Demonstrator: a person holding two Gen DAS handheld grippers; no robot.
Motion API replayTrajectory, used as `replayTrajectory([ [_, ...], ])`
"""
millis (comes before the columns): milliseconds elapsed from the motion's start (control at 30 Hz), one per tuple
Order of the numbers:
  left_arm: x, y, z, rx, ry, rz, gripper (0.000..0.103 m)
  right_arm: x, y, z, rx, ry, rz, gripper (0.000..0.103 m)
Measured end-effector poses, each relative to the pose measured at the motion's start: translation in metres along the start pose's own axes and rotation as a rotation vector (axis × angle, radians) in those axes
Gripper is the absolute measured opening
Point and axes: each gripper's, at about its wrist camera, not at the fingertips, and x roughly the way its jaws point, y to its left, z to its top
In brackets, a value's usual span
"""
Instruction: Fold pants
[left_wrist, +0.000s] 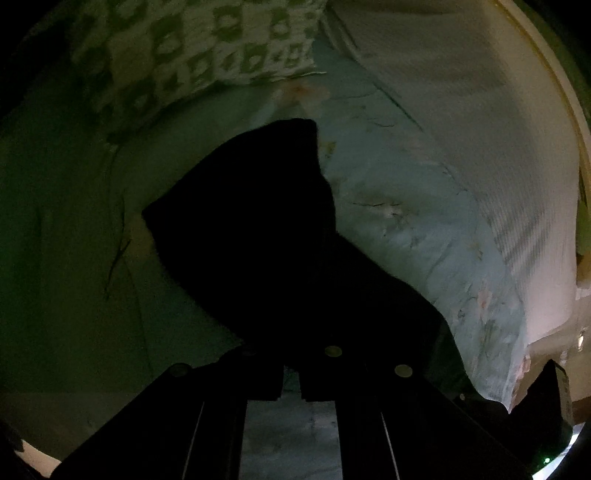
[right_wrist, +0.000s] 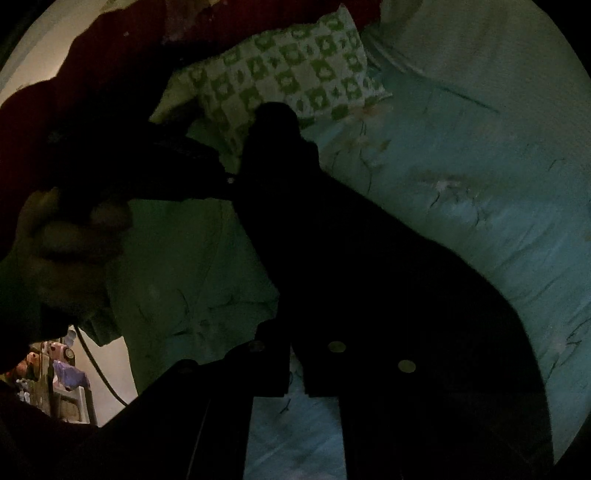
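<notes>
The pants (left_wrist: 258, 221) are black and lie partly lifted over a light blue flowered bedsheet (left_wrist: 406, 221). In the left wrist view they run from my left gripper (left_wrist: 291, 373) up toward the pillow, and its fingers stand shut on the dark cloth. In the right wrist view the pants (right_wrist: 369, 277) stretch from my right gripper (right_wrist: 295, 365), also shut on the cloth, up to a bunched end. There the left gripper (right_wrist: 227, 181) meets the pants from the left, carried by a person's hand (right_wrist: 55, 251). The light is very dim, so folds in the cloth are hidden.
A green and white checked pillow (left_wrist: 192, 55) (right_wrist: 295, 70) lies at the far end of the bed. A pale ribbed blanket (left_wrist: 480, 129) runs along the right side. A dark red sleeve (right_wrist: 110, 66) crosses the upper left. Room clutter (right_wrist: 62, 369) shows beyond the bed's left edge.
</notes>
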Motion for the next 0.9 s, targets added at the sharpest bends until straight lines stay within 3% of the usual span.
replayTrajectory([
  [300,0.011,0.036,-0.007,-0.038,0.0,-0.01,0.004,0.02,0.002,0.005,0.014,0.049,-0.015,0.006],
  [733,0.034,0.038,0.005,0.0,-0.018,0.0,0.005,0.041,-0.011,0.01,0.096,0.062,-0.023,0.006],
  [900,0.035,0.042,0.006,0.002,-0.006,0.014,0.015,0.047,-0.024,0.01,0.181,0.097,0.026,0.008],
])
